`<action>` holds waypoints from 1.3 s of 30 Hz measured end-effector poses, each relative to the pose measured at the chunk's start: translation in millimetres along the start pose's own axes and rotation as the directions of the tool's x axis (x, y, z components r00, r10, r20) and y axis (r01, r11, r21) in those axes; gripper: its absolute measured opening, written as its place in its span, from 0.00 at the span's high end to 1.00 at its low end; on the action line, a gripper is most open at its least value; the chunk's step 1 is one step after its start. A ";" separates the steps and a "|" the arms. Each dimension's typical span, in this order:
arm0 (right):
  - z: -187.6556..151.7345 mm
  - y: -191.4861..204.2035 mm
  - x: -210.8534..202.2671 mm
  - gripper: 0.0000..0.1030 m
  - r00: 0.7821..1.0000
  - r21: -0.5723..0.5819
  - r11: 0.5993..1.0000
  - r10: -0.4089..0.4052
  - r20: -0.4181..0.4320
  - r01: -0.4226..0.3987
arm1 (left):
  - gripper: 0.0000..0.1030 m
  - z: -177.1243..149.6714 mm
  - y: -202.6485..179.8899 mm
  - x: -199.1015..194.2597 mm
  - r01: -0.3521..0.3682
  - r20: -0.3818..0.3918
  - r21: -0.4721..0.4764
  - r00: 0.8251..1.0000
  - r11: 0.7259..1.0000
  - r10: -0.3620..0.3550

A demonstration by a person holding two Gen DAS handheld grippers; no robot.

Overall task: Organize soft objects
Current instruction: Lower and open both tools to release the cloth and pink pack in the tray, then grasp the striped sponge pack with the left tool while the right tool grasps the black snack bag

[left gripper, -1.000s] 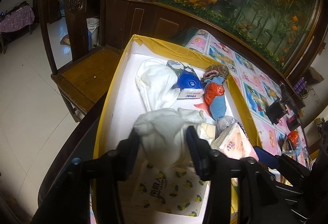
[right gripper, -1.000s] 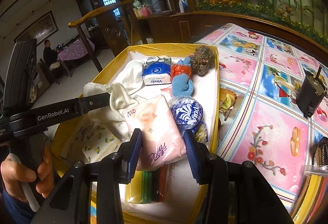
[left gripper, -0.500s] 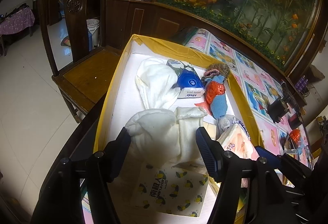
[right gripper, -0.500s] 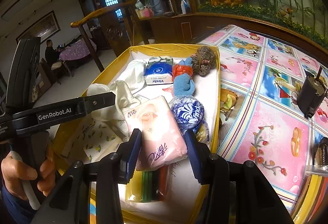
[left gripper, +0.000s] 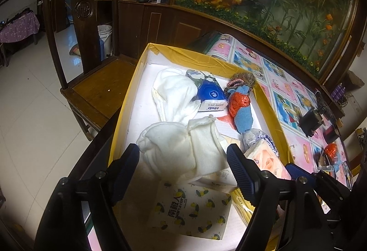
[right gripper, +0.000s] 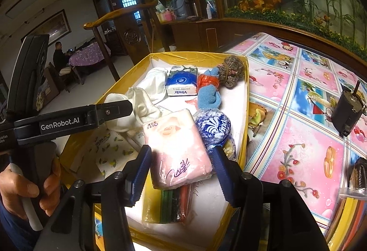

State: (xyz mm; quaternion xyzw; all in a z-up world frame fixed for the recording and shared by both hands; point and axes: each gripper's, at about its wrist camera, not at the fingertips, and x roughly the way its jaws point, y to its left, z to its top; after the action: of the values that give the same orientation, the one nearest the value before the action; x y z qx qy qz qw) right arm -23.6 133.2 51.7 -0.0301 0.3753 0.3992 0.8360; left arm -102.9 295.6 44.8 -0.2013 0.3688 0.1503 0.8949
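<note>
A yellow-rimmed box [left gripper: 140,60] with a white floor holds soft things. A white cloth [left gripper: 183,150] lies in it between the wide-open jaws of my left gripper [left gripper: 183,170], which stands apart from it. Another white cloth [left gripper: 174,94], a blue Vinda tissue pack [left gripper: 209,94] and a blue-and-red sock roll [left gripper: 240,108] lie farther back. My right gripper [right gripper: 181,168] is open around a pink tissue pack [right gripper: 179,152], its fingers just off the sides. A round blue Vinda pack [right gripper: 215,129] lies beside it.
A lemon-print tissue pack [left gripper: 192,209] lies at the box's near end. A packet of coloured sticks [right gripper: 169,205] lies under the pink pack. A wooden chair [left gripper: 98,90] stands left of the table. A black motor [right gripper: 348,111] sits on the pink patterned tablecloth [right gripper: 298,136].
My left gripper opened and let go of the white cloth, which now lies spread in the box. My right gripper opened a little wider around the pink tissue pack.
</note>
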 end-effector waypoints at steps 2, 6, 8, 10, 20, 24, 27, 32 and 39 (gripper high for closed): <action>-0.2 -1.0 -1.9 0.37 1.000 0.004 1.000 0.003 0.007 -0.003 | 0.23 1.0 -0.6 -2.5 0.001 0.002 0.001 1.000 1.000 -0.001; -0.2 -2.1 -4.4 0.36 1.000 0.005 1.000 0.010 0.017 -0.010 | 0.21 1.9 -1.5 -6.5 0.000 0.006 0.006 1.000 1.000 -0.001; -0.3 -2.0 -6.3 0.33 1.000 0.003 1.000 0.011 0.023 -0.011 | 0.21 2.2 -2.5 -9.2 -0.002 0.009 0.009 1.000 1.000 0.002; -0.3 -2.6 -9.3 0.32 0.999 0.003 1.000 0.017 0.033 -0.017 | 0.21 2.8 -3.6 -11.4 -0.004 0.011 0.012 1.000 1.000 0.003; -0.5 -13.0 -20.8 0.28 0.998 0.040 0.999 0.019 0.067 -0.022 | 0.21 0.8 -12.8 -17.9 -0.011 0.015 0.038 1.000 0.999 0.010; -2.1 -15.0 -24.6 0.28 0.997 0.048 0.999 0.020 0.074 -0.024 | 0.20 -0.7 -18.3 -20.6 -0.014 0.016 0.051 1.000 0.999 0.013; -3.7 -16.9 -27.8 0.28 0.997 0.053 0.998 0.020 0.080 -0.025 | 0.20 -2.3 -22.3 -24.1 -0.017 0.021 0.062 1.000 0.998 0.016; -6.1 -22.1 -34.3 0.27 0.996 0.069 0.997 0.019 0.092 -0.026 | 0.20 -3.5 -28.4 -30.5 -0.025 0.031 0.078 0.999 0.997 0.023; -11.1 -31.2 -46.0 0.27 0.994 0.099 0.995 0.019 0.111 -0.030 | 0.19 -4.6 -39.4 -37.7 -0.031 0.039 0.100 0.999 0.994 0.027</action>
State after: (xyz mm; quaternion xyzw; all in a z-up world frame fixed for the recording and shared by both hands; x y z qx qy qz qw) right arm -27.1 78.4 65.9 0.0388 0.3486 0.3912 0.8508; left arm -115.0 254.5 78.8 -0.1477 0.3621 0.1481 0.9084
